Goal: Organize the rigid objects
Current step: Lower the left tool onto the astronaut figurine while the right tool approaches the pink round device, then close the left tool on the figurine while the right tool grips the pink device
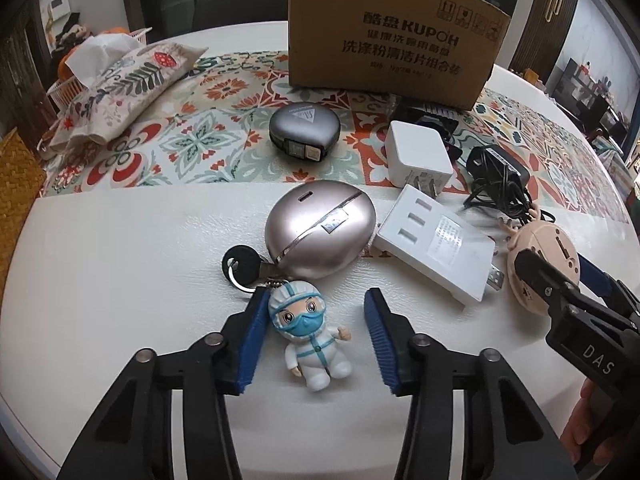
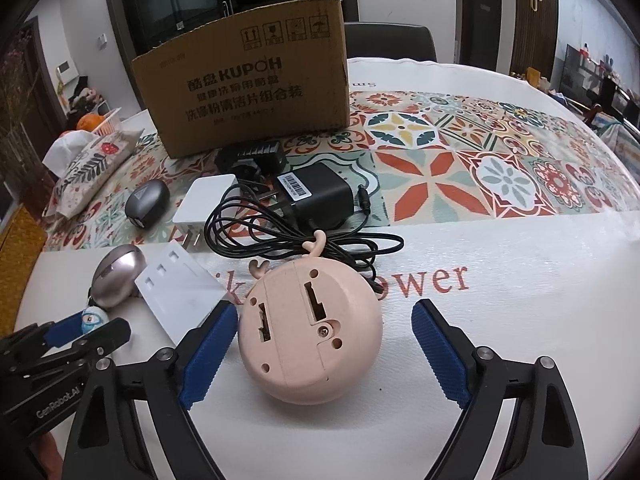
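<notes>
Two tongs are reaching down: left tongs (image 1: 316, 338) are straddling the figurine (image 1: 310, 338) on the bench (image 1: 120, 280), not gripping; right tongs (image 2: 324, 356) are gaping wide around the pink ball (image 2: 308, 332).

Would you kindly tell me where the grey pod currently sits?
In the left wrist view the grey pod lies on the patterned cloth, between the cardboard box and the rose-gold case.

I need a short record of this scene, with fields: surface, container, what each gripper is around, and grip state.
surface: white table with patterned runner
container: cardboard box, standing on the runner
left gripper: around the figurine keychain; right pad clear of it, not gripped
right gripper: around the pink round gadget; right pad clear of it, not gripped
</notes>
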`<state>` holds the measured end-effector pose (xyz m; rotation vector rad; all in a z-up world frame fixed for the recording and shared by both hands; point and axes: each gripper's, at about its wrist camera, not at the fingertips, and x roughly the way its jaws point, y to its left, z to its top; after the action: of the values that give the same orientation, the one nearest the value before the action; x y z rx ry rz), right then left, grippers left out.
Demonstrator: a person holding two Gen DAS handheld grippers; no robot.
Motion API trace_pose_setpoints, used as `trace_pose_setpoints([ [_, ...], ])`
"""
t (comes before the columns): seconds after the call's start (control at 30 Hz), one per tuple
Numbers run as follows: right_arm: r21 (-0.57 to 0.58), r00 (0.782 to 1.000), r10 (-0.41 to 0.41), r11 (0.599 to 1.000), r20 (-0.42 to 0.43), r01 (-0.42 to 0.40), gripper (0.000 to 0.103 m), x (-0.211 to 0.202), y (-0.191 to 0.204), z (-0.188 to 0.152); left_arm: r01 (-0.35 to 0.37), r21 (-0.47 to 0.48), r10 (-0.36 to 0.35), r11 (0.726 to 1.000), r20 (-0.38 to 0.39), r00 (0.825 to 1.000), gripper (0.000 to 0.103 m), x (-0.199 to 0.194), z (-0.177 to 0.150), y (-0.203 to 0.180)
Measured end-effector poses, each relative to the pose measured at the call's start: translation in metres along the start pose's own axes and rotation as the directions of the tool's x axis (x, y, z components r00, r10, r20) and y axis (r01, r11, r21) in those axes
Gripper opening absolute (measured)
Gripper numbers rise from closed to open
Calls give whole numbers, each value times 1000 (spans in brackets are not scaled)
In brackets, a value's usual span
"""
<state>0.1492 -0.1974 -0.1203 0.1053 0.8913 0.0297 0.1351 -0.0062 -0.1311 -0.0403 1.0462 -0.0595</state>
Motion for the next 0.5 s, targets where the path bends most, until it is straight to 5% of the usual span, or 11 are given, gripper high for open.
trace_pose_setpoints([
  [0.23,3,999,10,1000,-37,-10,75,10,1,-3,3,4,-3,1000,10,1000,37,0,0,1],
  [0.5,10,999,25,1000,-38,-25,75,1,2,-7,47,12,-48,999,46,998,37,-14,-6,0],
])
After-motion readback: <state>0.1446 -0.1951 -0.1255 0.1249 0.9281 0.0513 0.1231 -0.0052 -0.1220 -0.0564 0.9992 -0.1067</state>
